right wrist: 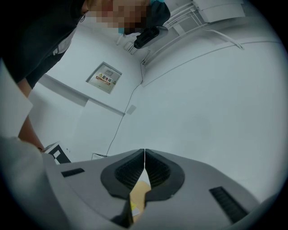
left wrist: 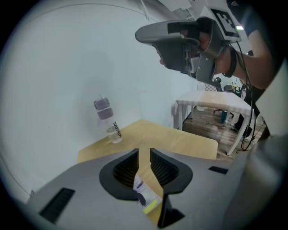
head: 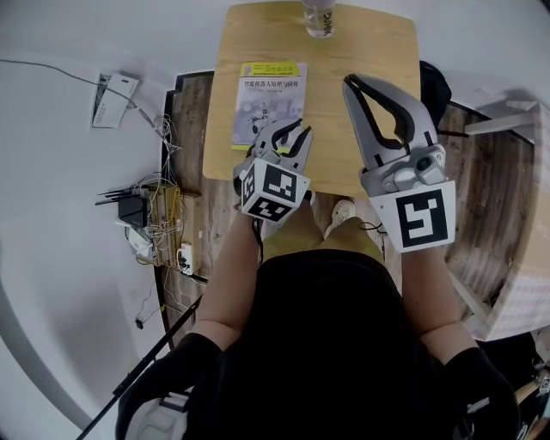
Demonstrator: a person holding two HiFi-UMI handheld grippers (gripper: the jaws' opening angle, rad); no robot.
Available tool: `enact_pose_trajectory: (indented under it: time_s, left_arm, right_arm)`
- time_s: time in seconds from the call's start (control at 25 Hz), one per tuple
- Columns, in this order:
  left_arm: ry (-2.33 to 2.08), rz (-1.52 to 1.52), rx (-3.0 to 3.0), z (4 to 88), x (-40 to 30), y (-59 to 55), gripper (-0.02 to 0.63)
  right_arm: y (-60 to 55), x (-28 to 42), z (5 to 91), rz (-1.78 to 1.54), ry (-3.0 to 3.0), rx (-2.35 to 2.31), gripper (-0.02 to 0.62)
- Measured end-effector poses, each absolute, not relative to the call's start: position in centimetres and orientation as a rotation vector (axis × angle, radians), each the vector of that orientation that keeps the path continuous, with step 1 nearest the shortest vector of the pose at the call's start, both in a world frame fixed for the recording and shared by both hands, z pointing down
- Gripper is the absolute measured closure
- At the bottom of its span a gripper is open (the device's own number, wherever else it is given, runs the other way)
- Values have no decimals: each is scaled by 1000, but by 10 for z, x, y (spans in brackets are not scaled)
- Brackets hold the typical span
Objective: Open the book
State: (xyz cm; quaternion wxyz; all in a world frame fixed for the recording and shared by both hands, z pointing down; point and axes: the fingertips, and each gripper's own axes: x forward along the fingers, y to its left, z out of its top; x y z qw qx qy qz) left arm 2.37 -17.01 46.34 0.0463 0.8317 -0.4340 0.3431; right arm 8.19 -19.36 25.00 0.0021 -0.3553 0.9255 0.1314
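Observation:
A closed book (head: 269,99) with a white and yellow cover lies on the left part of a small wooden table (head: 361,51). My left gripper (head: 294,129) hangs over the book's near right corner, angled down, open with a narrow gap and nothing between its pads. Through that gap the left gripper view shows a strip of the book (left wrist: 146,197) on the table (left wrist: 180,141). My right gripper (head: 351,80) is held higher, over the table's right half, shut and empty, with its tips touching (right wrist: 144,152). It also shows in the left gripper view as a grey right gripper (left wrist: 180,42) overhead.
A clear water bottle (head: 319,17) stands at the table's far edge, upright near the wall (left wrist: 107,119). Cables and a router (head: 137,210) lie on the floor to the left. A white table (left wrist: 216,101) stands to the right.

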Motion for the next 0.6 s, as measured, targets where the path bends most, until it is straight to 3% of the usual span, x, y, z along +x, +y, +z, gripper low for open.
enact_pose_trajectory:
  time_s: [0.28,0.6]
  left_arm:
    - [-1219,1146,2408,510,17,-156,489]
    - [-1163,1275,2301,550,2,-143,488]
  right_arm:
    - [-194,77,261,401,2924,-1110,566]
    - [-193,68,273,375,2956,-1101,566]
